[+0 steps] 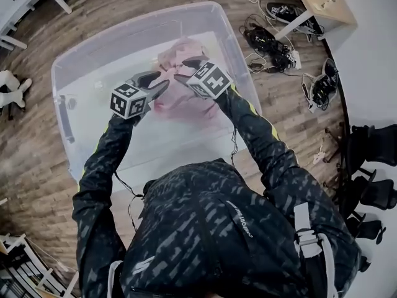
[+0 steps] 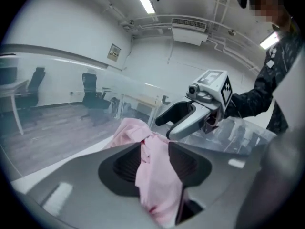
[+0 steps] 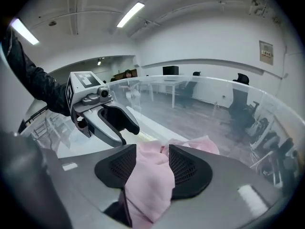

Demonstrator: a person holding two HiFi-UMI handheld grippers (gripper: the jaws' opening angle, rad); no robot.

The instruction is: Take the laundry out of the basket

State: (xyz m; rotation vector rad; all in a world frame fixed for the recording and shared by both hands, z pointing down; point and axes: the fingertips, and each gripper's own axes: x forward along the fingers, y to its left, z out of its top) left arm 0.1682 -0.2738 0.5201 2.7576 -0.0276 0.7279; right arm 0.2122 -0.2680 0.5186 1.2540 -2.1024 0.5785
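Clear plastic bin [image 1: 136, 23] fills the middle of the head view, sitting on the wood floor [image 1: 37, 166]; we take it as the task's basket. We see one item in it: a pink garment [image 1: 177, 51], crumpled on the bin floor at upper middle of the frame, well inside the walls. Nothing is out yet, by our read.

Left gripper [image 2: 155, 154]: jaws part-way apart with a pink fold hanging in the gap. A dark slit shows between the cloth and the right-hand pad (so not clamped, as we read it).

Right gripper [image 3: 152, 163]: same story. The jaws are apart and the fold fills the gap but isn't visibly squeezed.

Both tips sit over the garment, near each other at frame centre.

Risks we see:
- If we lift with the jaws this loose, the cloth slides out and lands in the bin again.
- Each claw has only a thin fold, so an uneven pull lets one side slip.
- Hanging cloth could catch the bin rim on the way up.
- With the tips this near, closing or crossing could knock them together.
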